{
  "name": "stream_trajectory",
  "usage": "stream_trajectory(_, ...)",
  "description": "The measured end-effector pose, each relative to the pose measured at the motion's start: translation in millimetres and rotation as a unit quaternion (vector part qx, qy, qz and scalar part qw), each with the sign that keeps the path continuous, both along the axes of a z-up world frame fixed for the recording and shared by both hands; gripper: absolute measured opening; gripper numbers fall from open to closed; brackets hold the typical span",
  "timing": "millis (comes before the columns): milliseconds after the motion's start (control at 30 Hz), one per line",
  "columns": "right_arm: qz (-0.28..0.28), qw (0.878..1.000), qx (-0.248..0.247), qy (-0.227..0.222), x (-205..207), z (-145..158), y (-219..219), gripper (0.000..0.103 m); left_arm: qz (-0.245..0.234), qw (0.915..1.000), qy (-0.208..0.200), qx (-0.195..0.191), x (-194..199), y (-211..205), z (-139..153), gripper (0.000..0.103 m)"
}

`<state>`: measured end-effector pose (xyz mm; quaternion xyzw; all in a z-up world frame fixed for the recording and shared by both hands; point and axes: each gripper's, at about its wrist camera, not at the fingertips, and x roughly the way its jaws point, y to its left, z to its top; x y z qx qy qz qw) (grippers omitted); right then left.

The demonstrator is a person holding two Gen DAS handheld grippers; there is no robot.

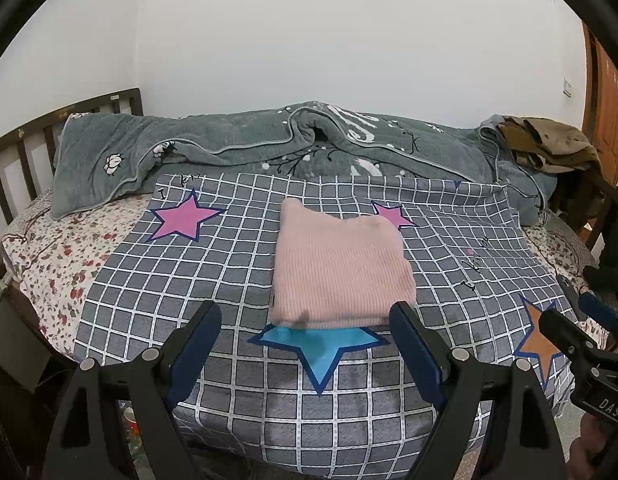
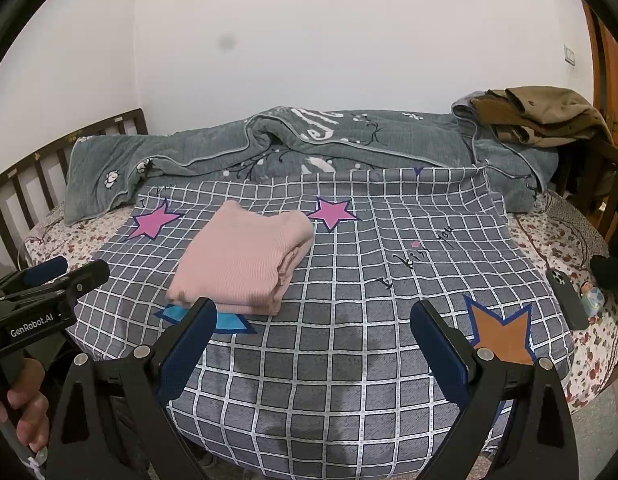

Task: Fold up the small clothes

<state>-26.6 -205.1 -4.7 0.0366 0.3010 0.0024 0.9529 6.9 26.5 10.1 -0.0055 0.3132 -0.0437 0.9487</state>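
A pink ribbed garment point(image 1: 341, 268) lies folded into a neat rectangle on the grey checked sheet point(image 1: 189, 280), partly over a blue star. In the right wrist view the same pink garment point(image 2: 245, 258) shows its stacked layers at its right edge. My left gripper point(image 1: 309, 316) stands open just short of the garment's near edge, nothing between its fingers. My right gripper point(image 2: 315, 320) is open too, over bare checked sheet point(image 2: 349, 280) to the right of the garment. Each gripper shows at the edge of the other's view, held by a hand point(image 2: 27, 404).
A rumpled grey-green quilt point(image 1: 245, 144) runs along the back of the bed. Brown clothes point(image 2: 541, 114) are piled at the far right. A dark phone point(image 2: 565, 296) and a small bottle point(image 2: 593, 298) lie on the floral sheet point(image 2: 589, 344) at the right. A wooden headboard point(image 1: 37, 140) stands at left.
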Motion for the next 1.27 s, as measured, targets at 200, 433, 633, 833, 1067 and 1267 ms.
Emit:
stream_trajectory(200,0.0,1.0,0.001,0.0,-0.1,0.1,0.0,0.096,0.0,1.0,0.0,0.0,-0.1,0.1,0.1,0.085)
stream_trajectory(433,-0.001,1.0,0.002,-0.001,-1.4,1.0,2.1,0.096,0.0,1.0,-0.001,0.0,-0.4,0.1,0.3,0.085)
stream_trajectory(633,-0.001,1.0,0.002,-0.001,-1.9,1.4,2.3,0.096,0.0,1.0,-0.001,0.0,-0.5,0.1,0.3,0.085)
stream_trajectory(833,-0.001,1.0,0.002,-0.002,-4.1,3.1,5.0,0.096,0.0,1.0,-0.001,0.0,-0.9,-0.2,0.4,0.085)
stream_trajectory(1067,-0.001,1.0,0.003,-0.005,-5.0,5.8,7.0,0.096,0.0,1.0,-0.001,-0.001,-1.0,-0.6,0.7,0.085)
stream_trajectory(1267,-0.001,1.0,0.005,-0.005,-5.2,7.0,7.4,0.096,0.002,1.0,-0.002,-0.002,0.5,-1.5,4.4,0.085)
